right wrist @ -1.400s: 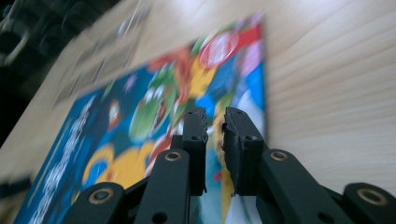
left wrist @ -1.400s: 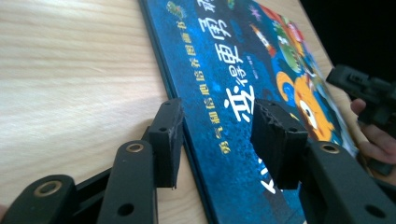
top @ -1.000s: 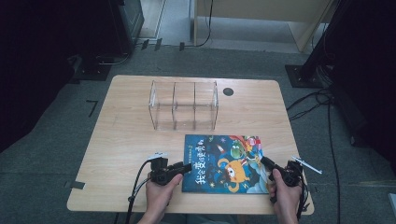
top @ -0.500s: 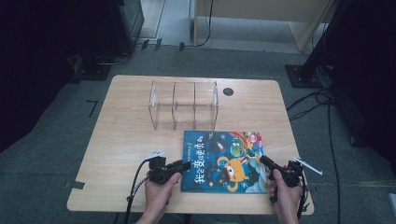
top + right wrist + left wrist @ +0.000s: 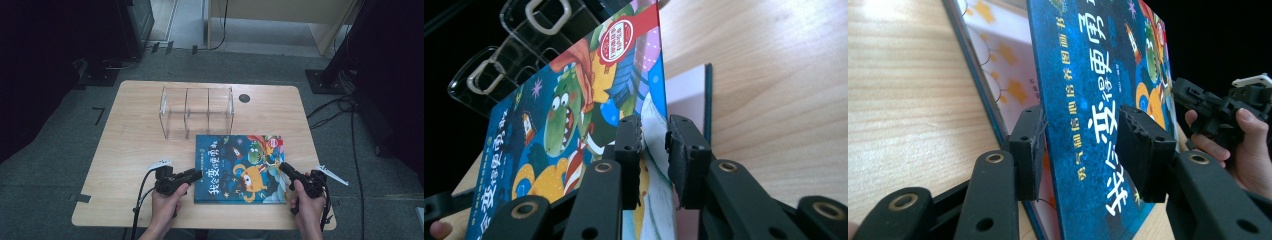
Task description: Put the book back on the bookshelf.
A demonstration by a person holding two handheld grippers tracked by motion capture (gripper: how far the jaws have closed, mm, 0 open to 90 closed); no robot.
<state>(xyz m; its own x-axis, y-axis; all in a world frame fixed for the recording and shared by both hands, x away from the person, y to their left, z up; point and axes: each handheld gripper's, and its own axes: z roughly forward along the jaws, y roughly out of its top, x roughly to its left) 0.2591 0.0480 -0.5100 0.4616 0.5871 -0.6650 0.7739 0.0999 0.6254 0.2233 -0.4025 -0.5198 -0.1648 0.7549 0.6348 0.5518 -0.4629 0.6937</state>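
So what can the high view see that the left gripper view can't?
High view: the clear rack and the whole table. Left gripper view: starry pages under the lifted cover, with the left gripper's fingers, which have just been closing, on either side of it. Both: the blue picture book and the right gripper.

A clear plastic organizer with three compartments stands empty on the wooden counter, toward its far side. A round dark hole sits in the counter just right of it. Grey carpet surrounds the counter, with black cables trailing at right.
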